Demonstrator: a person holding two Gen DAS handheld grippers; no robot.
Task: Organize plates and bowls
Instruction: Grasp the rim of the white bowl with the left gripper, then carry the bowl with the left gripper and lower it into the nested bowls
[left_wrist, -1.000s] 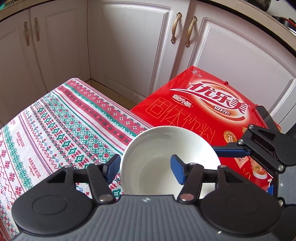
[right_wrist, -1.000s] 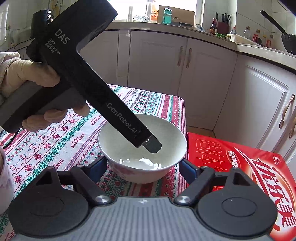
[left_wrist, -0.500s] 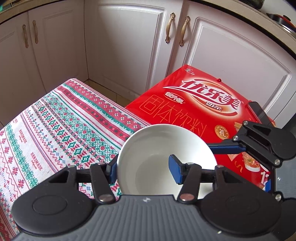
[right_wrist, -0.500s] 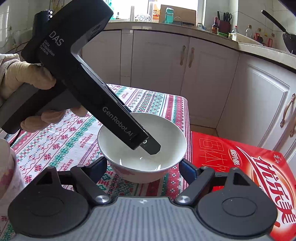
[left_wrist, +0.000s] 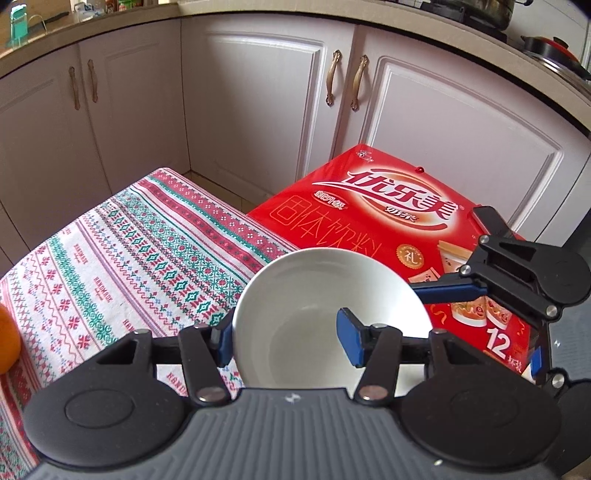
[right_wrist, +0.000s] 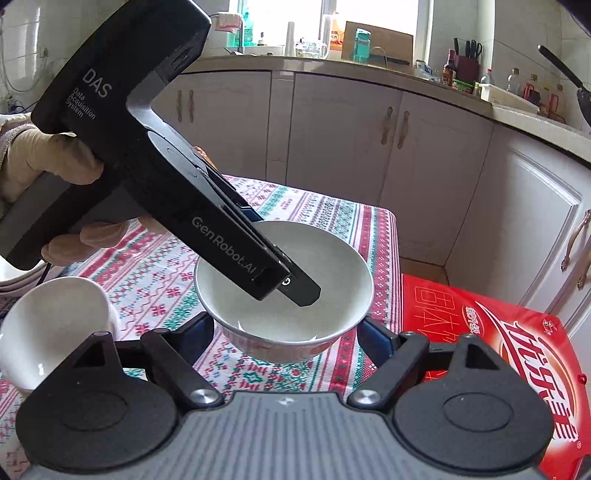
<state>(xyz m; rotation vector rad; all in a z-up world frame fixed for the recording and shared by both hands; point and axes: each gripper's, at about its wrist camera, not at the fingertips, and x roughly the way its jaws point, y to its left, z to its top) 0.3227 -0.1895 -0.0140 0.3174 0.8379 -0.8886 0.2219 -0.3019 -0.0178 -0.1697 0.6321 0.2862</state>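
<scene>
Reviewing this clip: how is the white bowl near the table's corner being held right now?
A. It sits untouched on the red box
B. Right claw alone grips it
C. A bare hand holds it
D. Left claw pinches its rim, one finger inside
D: the left claw is closed over the white bowl rim, one blue pad inside and one outside.

A home kitchen: white panelled cabinet doors with brass handles (left_wrist: 334, 79) fill the upper frame, a beige countertop (right_wrist: 424, 83) crowded with bottles and a dark knife block (right_wrist: 466, 62) at upper right.
</scene>
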